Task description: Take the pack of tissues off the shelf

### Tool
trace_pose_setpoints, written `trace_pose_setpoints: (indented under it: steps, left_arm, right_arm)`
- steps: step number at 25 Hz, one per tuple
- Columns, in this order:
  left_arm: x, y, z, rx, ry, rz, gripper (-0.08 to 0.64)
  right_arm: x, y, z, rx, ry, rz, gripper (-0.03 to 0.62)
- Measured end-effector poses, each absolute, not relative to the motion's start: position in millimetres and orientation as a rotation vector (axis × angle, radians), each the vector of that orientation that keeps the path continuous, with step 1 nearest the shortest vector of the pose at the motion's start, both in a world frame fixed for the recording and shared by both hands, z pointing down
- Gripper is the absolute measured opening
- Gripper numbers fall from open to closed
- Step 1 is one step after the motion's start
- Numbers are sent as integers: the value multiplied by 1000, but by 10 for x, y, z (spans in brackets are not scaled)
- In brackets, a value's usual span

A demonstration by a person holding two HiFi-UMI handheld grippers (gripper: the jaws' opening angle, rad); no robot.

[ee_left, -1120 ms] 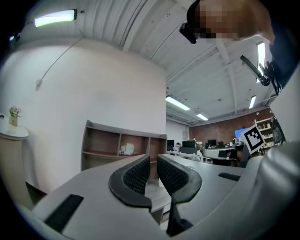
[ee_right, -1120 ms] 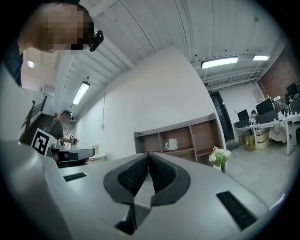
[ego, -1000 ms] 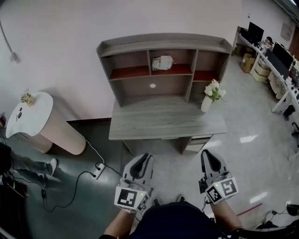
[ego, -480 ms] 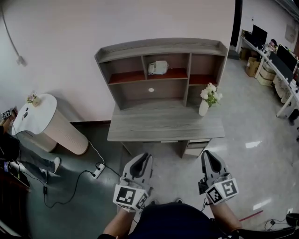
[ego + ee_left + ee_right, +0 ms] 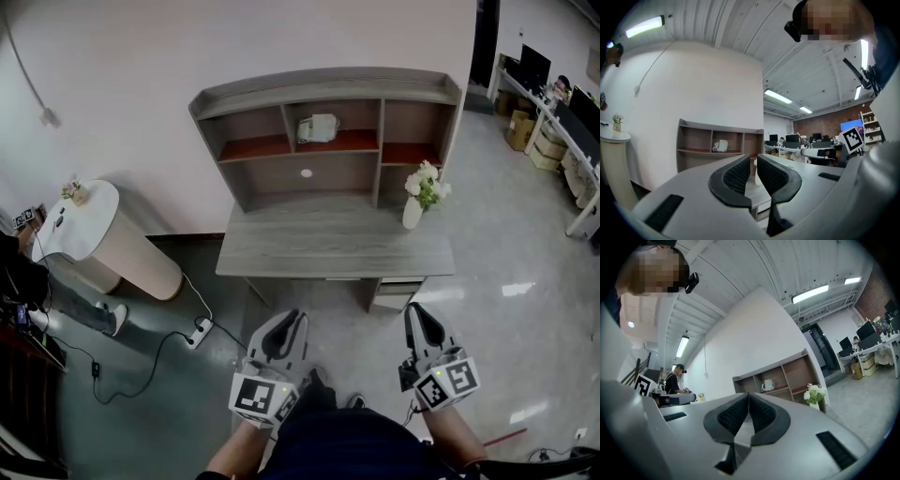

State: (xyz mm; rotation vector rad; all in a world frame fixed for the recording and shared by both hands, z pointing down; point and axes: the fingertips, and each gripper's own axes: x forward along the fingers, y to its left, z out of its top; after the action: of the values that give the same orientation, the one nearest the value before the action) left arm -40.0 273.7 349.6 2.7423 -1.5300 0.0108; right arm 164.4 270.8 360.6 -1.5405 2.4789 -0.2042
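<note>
The pack of tissues [image 5: 318,127] is a pale bundle in the middle upper cubby of the wooden shelf [image 5: 323,86], which stands at the back of a grey desk [image 5: 333,246]. It also shows small and far off in the left gripper view [image 5: 720,146] and the right gripper view [image 5: 768,386]. My left gripper [image 5: 293,321] [image 5: 753,161] is held level over the floor in front of the desk, its pads a narrow gap apart and empty. My right gripper [image 5: 415,312] [image 5: 748,396] is beside it, shut on nothing. Both are well short of the desk.
A white vase of flowers [image 5: 419,192] stands on the desk's right side below the shelf. A round white side table [image 5: 80,220] is at the left, with a power strip and cable [image 5: 199,330] on the floor. Office desks [image 5: 562,112] line the right; a person [image 5: 675,380] stands at the left.
The desk and side table have shifted a little in the head view as I move across the floor. Both grippers keep the same pose in front of me.
</note>
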Motion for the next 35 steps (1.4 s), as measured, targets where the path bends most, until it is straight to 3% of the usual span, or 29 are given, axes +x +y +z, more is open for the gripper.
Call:
trace_pose_setpoints:
  steps: [16,35]
  left_arm:
    - [-442,1344,3587,2765,-1395,-78,58]
    - [-912,166,3904,2691,-1244,-95,58]
  right_arm:
    - [1710,1594,3656,-1707,2414,-187,12]
    - [1245,619,3776,-1864,2408,-237,12]
